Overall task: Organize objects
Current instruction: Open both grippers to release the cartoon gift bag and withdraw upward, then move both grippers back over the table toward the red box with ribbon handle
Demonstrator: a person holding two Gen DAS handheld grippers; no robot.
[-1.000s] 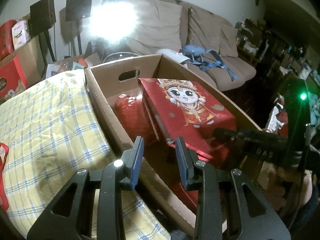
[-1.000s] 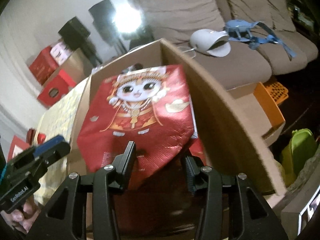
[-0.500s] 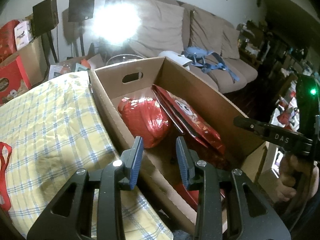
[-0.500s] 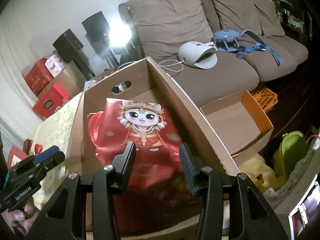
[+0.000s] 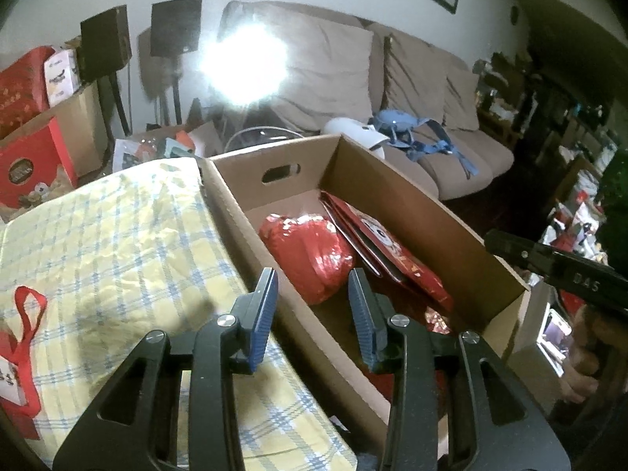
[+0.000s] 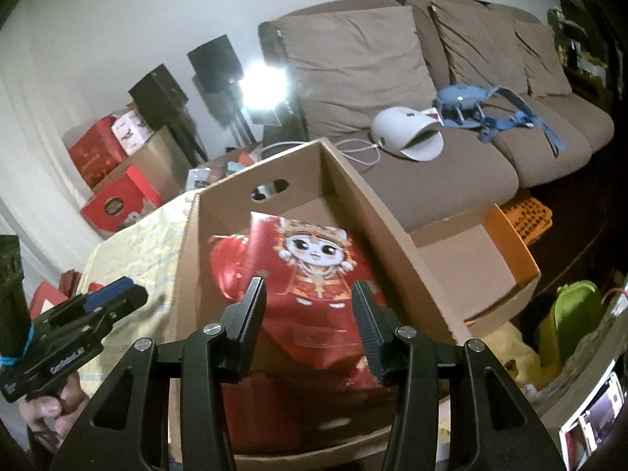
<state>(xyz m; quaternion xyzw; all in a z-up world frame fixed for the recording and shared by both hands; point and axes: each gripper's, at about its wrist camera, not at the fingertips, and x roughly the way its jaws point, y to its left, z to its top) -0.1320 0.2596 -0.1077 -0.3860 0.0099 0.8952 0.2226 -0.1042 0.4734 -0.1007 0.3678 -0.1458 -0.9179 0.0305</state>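
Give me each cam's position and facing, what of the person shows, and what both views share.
Left wrist: on the left gripper, above the checked cloth, facing down into the cardboard box; jaws open, empty; the right gripper and a hand show at right.
Right wrist: on the right gripper, at the box's near end, facing along it to the sofa; jaws open, empty; the left gripper shows at left.
Shared: the box, the red cat-print bag, the sofa.
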